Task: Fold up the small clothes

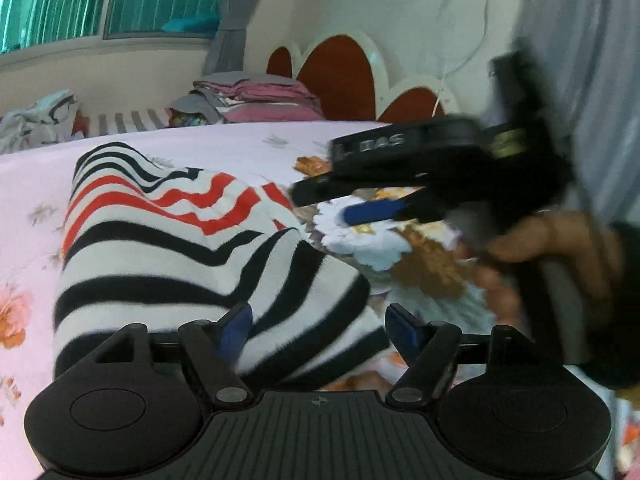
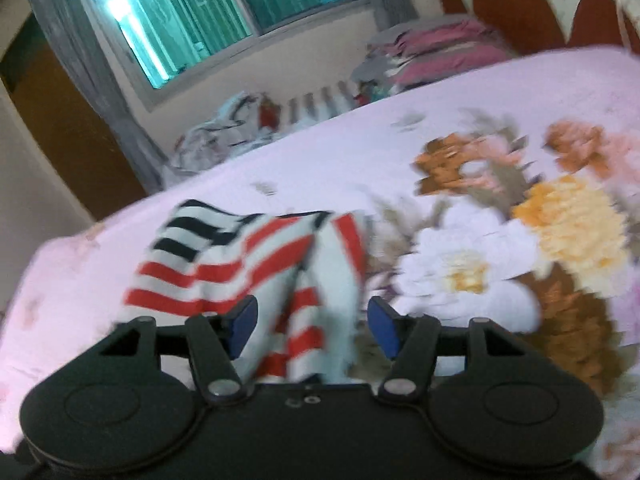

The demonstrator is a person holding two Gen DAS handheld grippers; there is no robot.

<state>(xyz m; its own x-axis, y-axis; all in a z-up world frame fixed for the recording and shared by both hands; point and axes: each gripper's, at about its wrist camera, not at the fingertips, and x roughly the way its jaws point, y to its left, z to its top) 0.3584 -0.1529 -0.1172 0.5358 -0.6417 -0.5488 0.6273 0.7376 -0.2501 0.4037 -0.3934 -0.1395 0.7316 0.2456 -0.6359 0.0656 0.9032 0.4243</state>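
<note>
A: Right up against the lens, the left hand-held gripper [image 1: 320, 326], blue pads spread wide, with the striped garment [image 1: 208, 256] bunched between and just past them. Nothing pinched there that I can see.

B: And the cloth itself?

A: White knit with black bands near the camera and red bands farther back, lying in a rumpled heap on the bed [image 1: 224, 148], over a pink floral sheet.

B: I've got the right hand-held gripper [image 2: 312, 326] from its own camera. Fingers apart as well. A fold of red-and-white fabric [image 2: 304, 300] stands in the gap, but neither pad looks pressed on it.

A: From the left side, that right hand-held gripper [image 1: 362, 204] is blurred, hanging above the big white flower print, just right of the garment. A hand [image 1: 560, 244] grips its handle.

B: Blur on my view too.

A: Far edge of the bed: a stack of pink and grey folded clothes [image 1: 260, 98] in front of the scalloped red-and-white headboard [image 1: 340, 72], and a loose pale pile [image 1: 36, 120] off to the left.

B: Teal-lit window [image 2: 208, 12] above them, grey curtain [image 2: 84, 64] beside it.
</note>
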